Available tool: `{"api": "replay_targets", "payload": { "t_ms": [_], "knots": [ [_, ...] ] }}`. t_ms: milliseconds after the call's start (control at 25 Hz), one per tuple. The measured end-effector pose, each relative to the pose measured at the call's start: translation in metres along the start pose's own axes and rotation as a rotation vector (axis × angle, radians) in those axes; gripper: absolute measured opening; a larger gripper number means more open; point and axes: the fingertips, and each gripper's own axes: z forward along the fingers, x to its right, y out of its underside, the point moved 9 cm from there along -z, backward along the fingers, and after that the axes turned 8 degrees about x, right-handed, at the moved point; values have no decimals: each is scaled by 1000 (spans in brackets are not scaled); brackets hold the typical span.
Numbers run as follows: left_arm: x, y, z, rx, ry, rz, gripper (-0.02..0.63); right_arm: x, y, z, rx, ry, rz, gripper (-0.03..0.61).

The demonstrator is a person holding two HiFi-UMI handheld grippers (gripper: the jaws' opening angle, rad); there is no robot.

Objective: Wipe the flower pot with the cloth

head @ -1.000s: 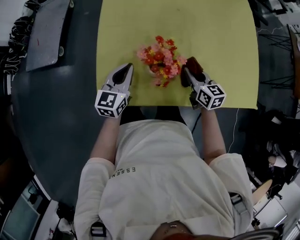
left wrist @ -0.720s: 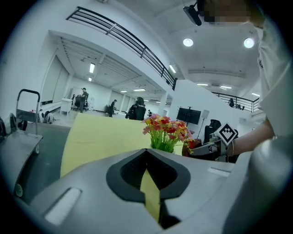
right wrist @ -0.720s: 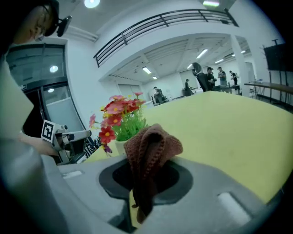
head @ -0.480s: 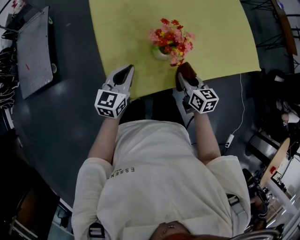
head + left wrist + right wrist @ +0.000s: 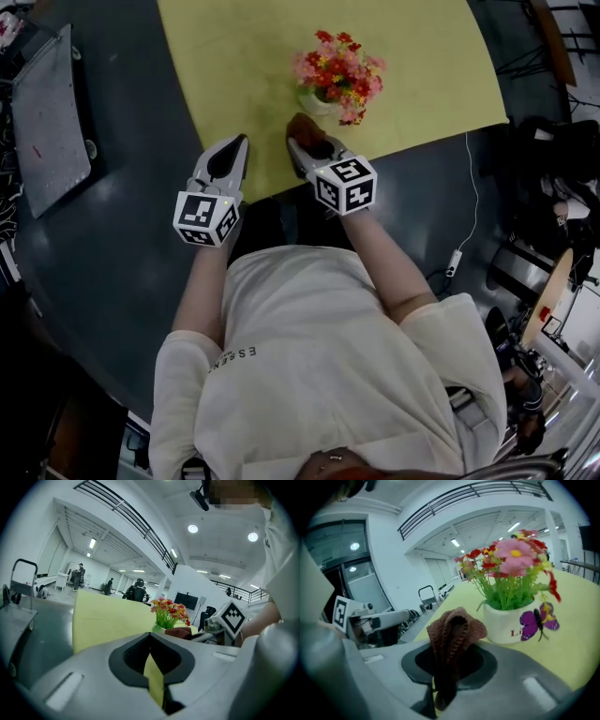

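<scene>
Reading L to R: your left gripper [image 5: 235, 143] is empty, jaws together, over the flat yellow mat [image 5: 244, 66]. Right gripper [image 5: 306, 146] is clamped on the brown knitted cloth [image 5: 454, 627], near the white ceramic flower pot [image 5: 513, 623] on the mat. Step: approach, prob. Next: press cloth to pot wall w/o tipping it. Print: only "L" legible.

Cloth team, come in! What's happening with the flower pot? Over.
Left gripper shut, empty. Right gripper shut on brown cloth. Flower pot upright on yellow mat, cloth right beside it. Nothing in between.
</scene>
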Motion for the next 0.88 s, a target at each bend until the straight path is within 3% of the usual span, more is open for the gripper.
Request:
{"api": "replay_targets", "payload": {
  "t_ms": [440, 600, 880],
  "knots": [
    [-22, 19, -35, -20, -95, -52, 14, 12, -31, 71, 122, 333, 165, 57],
    [-23, 22, -37, -23, -95, -61, 14, 18, -29, 72, 133, 379, 217, 57],
    [-24, 21, -33, -13, -94, -57, 14, 21, -18, 52, 112, 385, 275, 57]
  ]
}}
